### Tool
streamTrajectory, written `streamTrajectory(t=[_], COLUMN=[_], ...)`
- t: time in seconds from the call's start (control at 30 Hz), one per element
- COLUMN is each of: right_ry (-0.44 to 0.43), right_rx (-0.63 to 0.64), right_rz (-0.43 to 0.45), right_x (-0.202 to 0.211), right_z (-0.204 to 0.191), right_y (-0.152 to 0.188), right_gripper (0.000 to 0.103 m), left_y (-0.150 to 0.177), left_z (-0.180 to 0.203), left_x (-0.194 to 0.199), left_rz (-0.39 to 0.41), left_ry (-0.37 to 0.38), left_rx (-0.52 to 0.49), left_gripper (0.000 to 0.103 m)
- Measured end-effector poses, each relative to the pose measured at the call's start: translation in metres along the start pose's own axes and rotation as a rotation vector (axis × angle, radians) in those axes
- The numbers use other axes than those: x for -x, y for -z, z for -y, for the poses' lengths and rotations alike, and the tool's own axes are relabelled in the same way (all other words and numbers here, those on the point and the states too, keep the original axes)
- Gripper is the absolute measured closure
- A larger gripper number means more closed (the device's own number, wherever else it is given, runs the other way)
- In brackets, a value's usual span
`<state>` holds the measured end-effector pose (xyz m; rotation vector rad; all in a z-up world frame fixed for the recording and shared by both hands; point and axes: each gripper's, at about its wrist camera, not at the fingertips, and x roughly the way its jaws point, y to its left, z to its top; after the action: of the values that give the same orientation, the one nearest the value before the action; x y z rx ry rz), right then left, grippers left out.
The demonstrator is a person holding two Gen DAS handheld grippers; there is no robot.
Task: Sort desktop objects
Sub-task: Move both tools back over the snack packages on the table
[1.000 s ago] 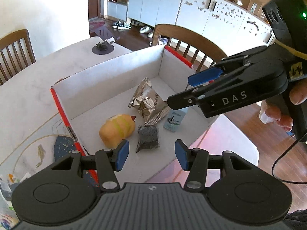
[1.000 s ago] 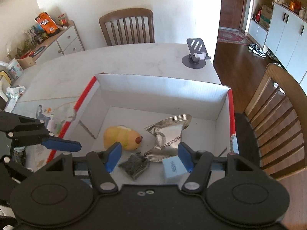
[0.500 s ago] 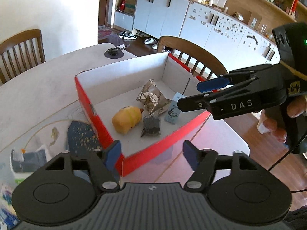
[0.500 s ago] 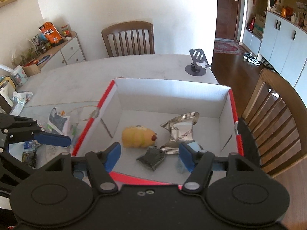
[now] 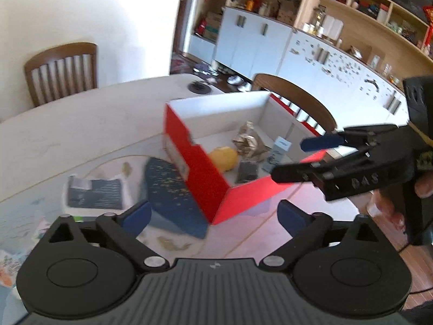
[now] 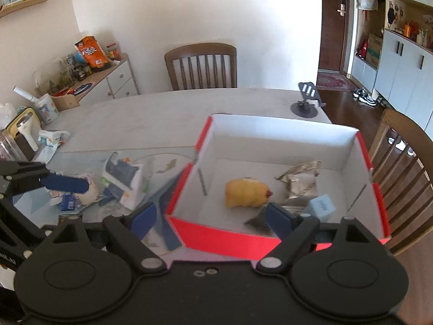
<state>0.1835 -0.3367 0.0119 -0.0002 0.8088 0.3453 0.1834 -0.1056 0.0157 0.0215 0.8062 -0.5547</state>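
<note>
A red box with a white inside (image 5: pixel 200 173) (image 6: pixel 360 149) stands on the table. In it lie a yellow plush toy (image 5: pixel 224 157) (image 6: pixel 247 192), a crumpled silver packet (image 5: pixel 247 138) (image 6: pixel 300 181), a small dark packet (image 5: pixel 246 172) (image 6: pixel 257 222) and a pale blue little box (image 5: pixel 277 151) (image 6: pixel 322 207). My left gripper (image 5: pixel 213 215) is open and empty, held back from the box's near corner. My right gripper (image 6: pixel 211 218) is open and empty over the box's near wall; it also shows in the left wrist view (image 5: pixel 300 159).
Left of the box lie a dark blue packet (image 5: pixel 170 189), a dark pouch (image 5: pixel 93 192) and several loose wrappers (image 6: pixel 121 178) on a clear mat. A phone stand (image 6: pixel 307 98) is at the far edge. Wooden chairs (image 6: pixel 201 66) (image 6: pixel 403 162) ring the table.
Both grippers have pulled back and up from the box, so more of the table and the clutter left of the box shows. Both stay open and empty.
</note>
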Motion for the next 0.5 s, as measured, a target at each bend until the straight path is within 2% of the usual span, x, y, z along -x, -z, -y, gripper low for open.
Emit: streamTrajectory(t=[0.27,0.5], right_ry=[-0.024,-0.041], right_rx=[0.033,0.041], right_rz=[0.012,0.01], right_x=[-0.002,-0.009], right_z=[-0.055,-0.095], right_y=[0.01,0.018], right_gripper=[0.012,0.012], left_y=[0.022,0.043], left_z=[-0.047,-0.089], left_x=[0.034,0.056], left_rz=[0.041,0.045], left_ry=[-0.081,-0.136], left_rx=[0.062,0.105], left_gripper=[0.0,0.0])
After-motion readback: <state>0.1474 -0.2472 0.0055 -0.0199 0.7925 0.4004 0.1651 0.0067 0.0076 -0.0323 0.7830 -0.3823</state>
